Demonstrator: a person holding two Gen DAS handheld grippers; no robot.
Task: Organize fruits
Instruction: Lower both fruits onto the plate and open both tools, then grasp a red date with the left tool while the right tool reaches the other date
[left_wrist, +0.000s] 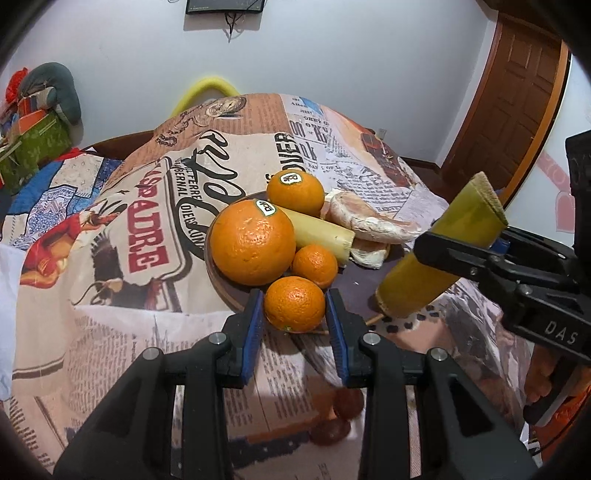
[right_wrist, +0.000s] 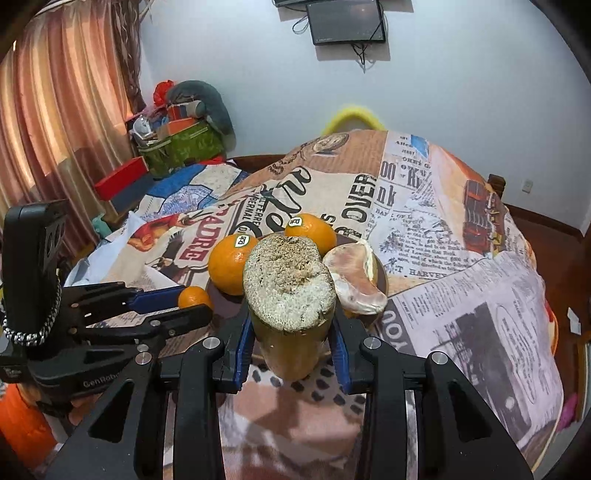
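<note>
Both hands are loaded! The left gripper (left_wrist: 294, 308) is clamped on a small orange (left_wrist: 294, 303), its blue pads pressed to either side, right at the near rim of the brown plate (left_wrist: 221, 284). The right gripper (right_wrist: 291, 345) is clenched around a yellow-green cane stalk (right_wrist: 290, 295), held tilted just above the plate's right edge. Already on the plate: a big orange (left_wrist: 252, 243), another at the back (left_wrist: 295, 192), a little one (left_wrist: 315, 266), a pale cane piece (left_wrist: 317, 236) and peeled citrus segments (left_wrist: 369, 221). Most of the fruit looks gathered; by my reckoning only these two gripped pieces remain to be set down on the cloth-covered worktop's (left_wrist: 147, 206) plate.
</note>
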